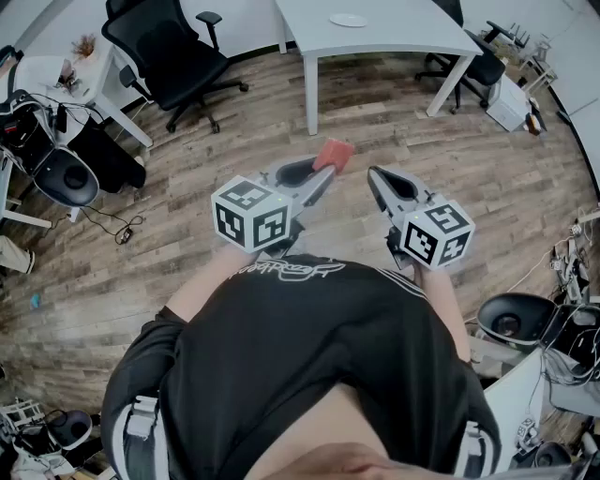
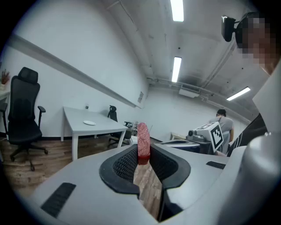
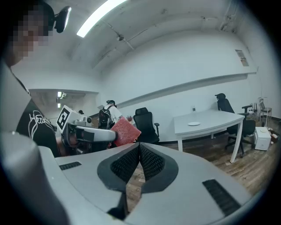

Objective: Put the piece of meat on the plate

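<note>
Meat (image 1: 335, 154), head view: a red slab at frame centre, pinched by one end in the left claw (image 1: 322, 171) above the floor (image 1: 506, 178). The plate (image 1: 348, 20) sits on the bench (image 1: 394, 42) at top, well apart.

Left gripper view: the claw is narrow, its pads clamped on the slab's lower end. The slab stands upright, so it is probably stiff, light and maybe slick.

Right gripper view: the right claw (image 3: 138, 147) is pressed together and empty. The floor ahead looks open, with a chair (image 1: 173, 52) at upper left.

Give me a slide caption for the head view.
Left tool grips the red piece of meat; plate sits on the white table ahead.
</note>
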A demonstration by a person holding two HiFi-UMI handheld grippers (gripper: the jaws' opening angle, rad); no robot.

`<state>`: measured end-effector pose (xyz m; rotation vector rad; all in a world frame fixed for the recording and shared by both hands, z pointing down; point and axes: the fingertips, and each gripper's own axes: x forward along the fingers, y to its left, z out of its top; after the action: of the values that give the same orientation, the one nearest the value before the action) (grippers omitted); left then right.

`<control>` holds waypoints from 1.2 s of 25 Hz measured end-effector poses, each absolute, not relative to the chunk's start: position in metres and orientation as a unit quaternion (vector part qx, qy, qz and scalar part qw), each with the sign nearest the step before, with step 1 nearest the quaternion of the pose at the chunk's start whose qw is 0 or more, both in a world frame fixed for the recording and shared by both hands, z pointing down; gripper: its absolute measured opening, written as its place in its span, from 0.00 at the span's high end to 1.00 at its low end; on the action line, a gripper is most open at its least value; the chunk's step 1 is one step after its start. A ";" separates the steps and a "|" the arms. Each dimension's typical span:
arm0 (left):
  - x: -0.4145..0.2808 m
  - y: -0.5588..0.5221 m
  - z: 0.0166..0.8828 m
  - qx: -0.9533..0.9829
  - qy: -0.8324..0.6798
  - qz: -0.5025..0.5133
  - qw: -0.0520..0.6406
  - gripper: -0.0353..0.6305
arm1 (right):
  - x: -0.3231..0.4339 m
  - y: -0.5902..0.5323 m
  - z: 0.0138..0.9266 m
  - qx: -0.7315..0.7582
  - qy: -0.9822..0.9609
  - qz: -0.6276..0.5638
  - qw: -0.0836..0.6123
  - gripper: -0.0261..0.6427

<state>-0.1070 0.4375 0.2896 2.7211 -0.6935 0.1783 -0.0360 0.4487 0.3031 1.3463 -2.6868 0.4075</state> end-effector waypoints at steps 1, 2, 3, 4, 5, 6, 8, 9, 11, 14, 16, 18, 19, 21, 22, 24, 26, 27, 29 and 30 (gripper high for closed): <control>-0.106 0.440 0.289 0.954 -0.241 0.063 0.164 0.82 | -0.036 0.451 0.302 0.442 -0.885 0.136 0.051 0.94; -0.104 0.443 0.289 0.955 -0.240 0.064 0.165 0.82 | -0.035 0.454 0.301 0.440 -0.886 0.137 0.047 0.94; -0.103 0.445 0.288 0.955 -0.238 0.066 0.165 0.82 | -0.035 0.456 0.300 0.440 -0.886 0.139 0.044 0.94; -0.101 0.448 0.288 0.955 -0.237 0.067 0.164 0.82 | -0.034 0.458 0.299 0.440 -0.886 0.140 0.041 0.94; -0.100 0.450 0.287 0.955 -0.236 0.069 0.164 0.82 | -0.032 0.460 0.300 0.441 -0.886 0.141 0.041 0.94; -0.097 0.453 0.287 0.956 -0.235 0.070 0.163 0.82 | -0.030 0.462 0.301 0.442 -0.885 0.141 0.041 0.94; -0.093 0.459 0.288 0.956 -0.233 0.073 0.162 0.82 | -0.026 0.467 0.303 0.444 -0.884 0.141 0.041 0.94; -0.092 0.461 0.289 0.956 -0.233 0.075 0.163 0.82 | -0.025 0.468 0.303 0.444 -0.884 0.141 0.040 0.94; -0.091 0.463 0.291 0.955 -0.233 0.077 0.166 0.82 | -0.023 0.471 0.305 0.446 -0.883 0.144 0.037 0.94; -0.088 0.465 0.294 0.955 -0.232 0.079 0.168 0.82 | -0.019 0.474 0.309 0.449 -0.880 0.151 0.034 0.94; -0.085 0.467 0.296 0.955 -0.228 0.082 0.171 0.82 | -0.016 0.476 0.312 0.454 -0.877 0.154 0.031 0.94; -0.083 0.467 0.298 0.955 -0.221 0.086 0.175 0.82 | -0.013 0.476 0.312 0.461 -0.874 0.154 0.024 0.94; -0.081 0.467 0.299 0.956 -0.218 0.088 0.179 0.82 | -0.011 0.476 0.311 0.464 -0.872 0.154 0.021 0.94; -0.080 0.465 0.302 0.956 -0.212 0.088 0.184 0.82 | -0.008 0.476 0.312 0.470 -0.869 0.156 0.016 0.94; -0.079 0.463 0.303 0.956 -0.211 0.087 0.185 0.82 | -0.007 0.476 0.313 0.473 -0.867 0.157 0.015 0.94; -0.075 0.459 0.305 0.956 -0.208 0.084 0.187 0.82 | -0.002 0.475 0.317 0.479 -0.863 0.159 0.014 0.94; -0.071 0.457 0.310 0.957 -0.204 0.082 0.191 0.82 | 0.003 0.474 0.324 0.482 -0.860 0.164 0.016 0.94; -0.069 0.457 0.313 0.957 -0.200 0.084 0.193 0.82 | 0.005 0.473 0.327 0.484 -0.859 0.167 0.017 0.94; -0.067 0.452 0.318 0.957 -0.196 0.086 0.196 0.82 | 0.007 0.466 0.330 0.485 -0.857 0.171 0.018 0.94; -0.067 0.448 0.320 0.957 -0.196 0.085 0.197 0.82 | 0.006 0.462 0.331 0.485 -0.857 0.171 0.019 0.94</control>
<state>-0.0670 0.4482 0.3195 2.6780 -0.5495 0.2392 0.0063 0.4620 0.3306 1.5063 -2.6621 0.5294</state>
